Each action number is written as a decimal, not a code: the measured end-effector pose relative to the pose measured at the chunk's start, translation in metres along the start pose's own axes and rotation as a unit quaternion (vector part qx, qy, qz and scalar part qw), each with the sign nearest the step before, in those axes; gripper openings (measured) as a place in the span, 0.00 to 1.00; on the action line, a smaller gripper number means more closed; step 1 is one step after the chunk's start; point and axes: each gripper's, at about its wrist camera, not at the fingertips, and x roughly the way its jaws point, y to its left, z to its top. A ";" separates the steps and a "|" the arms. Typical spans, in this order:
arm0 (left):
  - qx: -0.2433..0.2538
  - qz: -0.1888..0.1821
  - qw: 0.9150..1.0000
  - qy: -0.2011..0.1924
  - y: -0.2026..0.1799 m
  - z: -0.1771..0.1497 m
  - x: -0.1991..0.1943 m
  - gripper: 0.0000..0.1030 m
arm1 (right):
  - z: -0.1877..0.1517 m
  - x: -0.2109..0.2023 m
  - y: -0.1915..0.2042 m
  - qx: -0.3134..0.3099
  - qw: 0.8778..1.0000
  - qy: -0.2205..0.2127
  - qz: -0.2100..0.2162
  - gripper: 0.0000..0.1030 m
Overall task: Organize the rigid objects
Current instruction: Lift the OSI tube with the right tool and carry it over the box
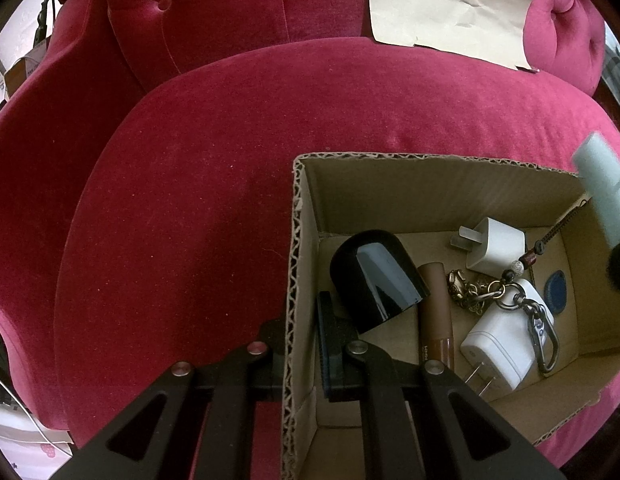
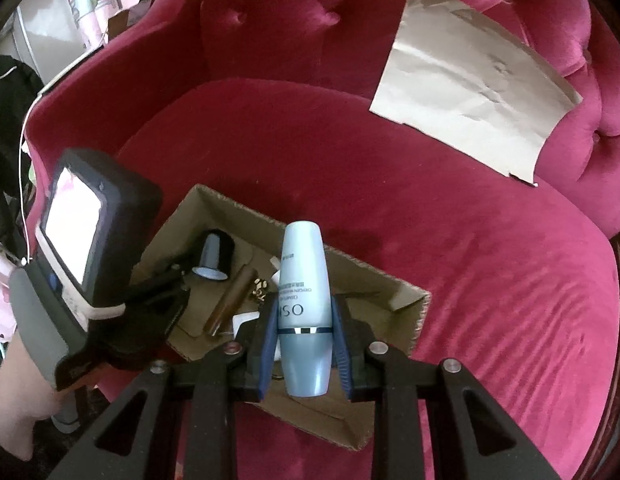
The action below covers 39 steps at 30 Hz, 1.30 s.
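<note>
An open cardboard box (image 1: 305,240) sits on the red velvet seat and also shows in the right wrist view (image 2: 410,300). Inside lie a black cap (image 1: 374,276), a brown tube (image 1: 434,312), two white chargers (image 1: 498,248), a keychain (image 1: 526,312) and a blue tag (image 1: 554,288). My left gripper (image 1: 299,340) straddles the box's left wall, one finger inside and one outside; it looks shut on the wall. My right gripper (image 2: 303,332) is shut on a pale blue bottle (image 2: 303,292), held above the box. The bottle shows at the right edge of the left wrist view (image 1: 606,192).
A creased beige paper sheet (image 2: 470,80) leans on the chair's back cushion. The left gripper's body with its screen (image 2: 73,232) is at the left of the right wrist view. The red seat (image 1: 209,200) surrounds the box.
</note>
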 end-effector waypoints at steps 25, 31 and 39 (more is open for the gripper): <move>0.000 0.001 1.000 -0.001 -0.001 -0.001 -0.001 0.09 | -0.007 0.048 -0.004 0.022 0.999 0.028 0.015 0.26; 0.000 0.001 1.000 -0.002 -0.001 -0.002 -0.001 0.09 | -0.005 0.044 -0.005 0.023 0.999 0.021 0.014 0.26; 0.001 0.000 1.000 -0.002 -0.001 -0.002 -0.001 0.09 | -0.006 0.031 -0.002 0.015 1.000 0.002 -0.003 0.46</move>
